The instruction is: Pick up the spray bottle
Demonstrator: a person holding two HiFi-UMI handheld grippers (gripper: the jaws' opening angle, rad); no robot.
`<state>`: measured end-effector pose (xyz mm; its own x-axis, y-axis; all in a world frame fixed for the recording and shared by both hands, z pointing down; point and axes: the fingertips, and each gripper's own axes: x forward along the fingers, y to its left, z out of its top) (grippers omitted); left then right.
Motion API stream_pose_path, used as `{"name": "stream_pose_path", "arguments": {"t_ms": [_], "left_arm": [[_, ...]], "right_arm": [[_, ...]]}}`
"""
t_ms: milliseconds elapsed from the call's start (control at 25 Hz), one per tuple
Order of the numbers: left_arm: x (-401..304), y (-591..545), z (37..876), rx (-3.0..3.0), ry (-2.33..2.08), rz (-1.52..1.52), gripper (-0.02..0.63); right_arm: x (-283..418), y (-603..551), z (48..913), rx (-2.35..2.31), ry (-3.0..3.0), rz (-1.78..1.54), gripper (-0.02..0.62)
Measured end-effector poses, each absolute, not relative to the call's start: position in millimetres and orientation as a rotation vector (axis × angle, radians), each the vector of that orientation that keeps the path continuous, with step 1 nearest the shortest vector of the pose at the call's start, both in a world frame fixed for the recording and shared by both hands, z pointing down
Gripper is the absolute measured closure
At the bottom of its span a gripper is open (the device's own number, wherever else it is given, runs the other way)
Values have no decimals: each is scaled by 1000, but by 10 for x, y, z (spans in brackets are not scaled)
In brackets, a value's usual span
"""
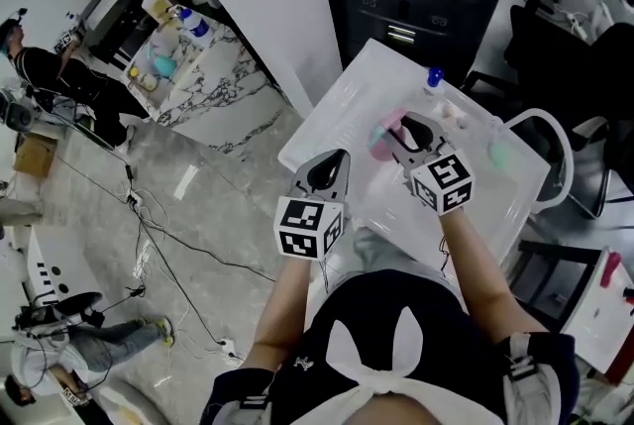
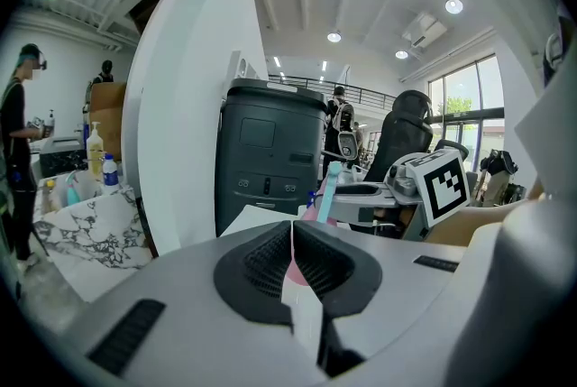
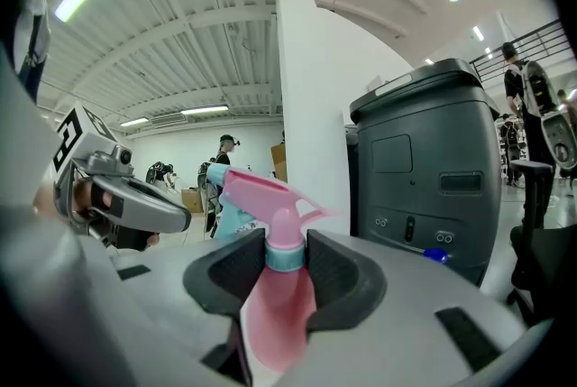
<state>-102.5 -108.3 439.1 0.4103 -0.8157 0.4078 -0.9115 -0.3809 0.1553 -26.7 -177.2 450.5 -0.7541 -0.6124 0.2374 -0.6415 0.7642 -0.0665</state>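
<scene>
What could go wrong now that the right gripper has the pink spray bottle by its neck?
1. The right gripper grips the spray bottle only at its narrow collar, so the body below the grip could swing or slip.
2. The shut left gripper hovers close by; a sideways move might bump the bottle.

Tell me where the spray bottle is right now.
In the right gripper view, the pink spray bottle is clamped by its neck in the right gripper, over the white table.
</scene>
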Motion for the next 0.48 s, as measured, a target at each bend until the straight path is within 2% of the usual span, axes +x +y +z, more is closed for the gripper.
{"name": "stream_pose_path", "arguments": {"t_ms": [480], "left_arm": [[-1037,-1056,4391,2316,-1502,368,574]], "right_arm": [[-197,-1599,4331,995,-2798,200,448]]}}
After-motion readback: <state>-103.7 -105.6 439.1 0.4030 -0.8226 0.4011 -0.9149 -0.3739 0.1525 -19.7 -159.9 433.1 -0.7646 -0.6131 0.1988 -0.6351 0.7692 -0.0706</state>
